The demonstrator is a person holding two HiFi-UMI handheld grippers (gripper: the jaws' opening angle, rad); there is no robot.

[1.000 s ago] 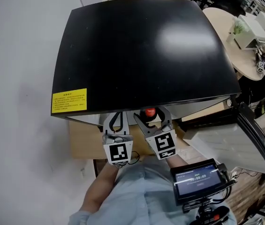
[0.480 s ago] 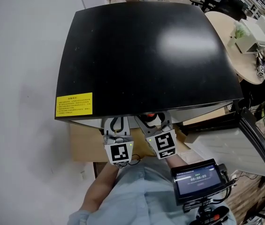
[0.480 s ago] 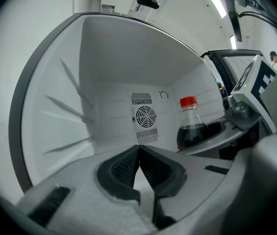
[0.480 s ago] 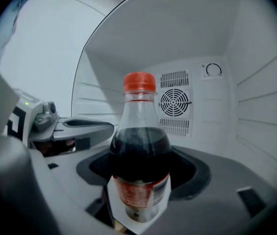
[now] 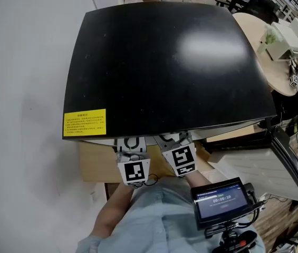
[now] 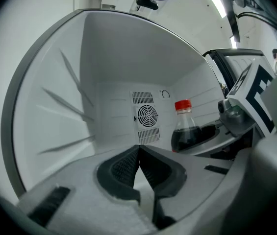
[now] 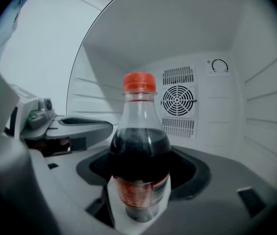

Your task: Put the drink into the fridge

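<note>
The drink is a cola bottle (image 7: pixel 139 148) with a red cap and dark liquid. It stands upright between the jaws of my right gripper (image 7: pixel 140 182), which is shut on its lower body and holds it inside the white fridge (image 7: pixel 212 131). My left gripper (image 6: pixel 138 150) is shut on nothing and reaches into the fridge just left of the bottle (image 6: pixel 183 127). In the head view the black fridge top (image 5: pixel 164 62) hides the bottle and both sets of jaws. Only the two marker cubes (image 5: pixel 133 172) (image 5: pixel 181 159) show below its front edge.
The fridge's back wall carries a fan grille (image 7: pixel 178 101) and a dial (image 7: pixel 219 65); shelf rails line the side walls (image 6: pixel 64 106). The open fridge door (image 5: pixel 288 159) stands at the right. A round table (image 5: pixel 267 70) lies beyond it. A screen device (image 5: pixel 222 202) hangs near my body.
Both grippers have moved forward under the fridge top into the fridge. The bottle's red cap, visible between the right jaws before, is now hidden by the top.
</note>
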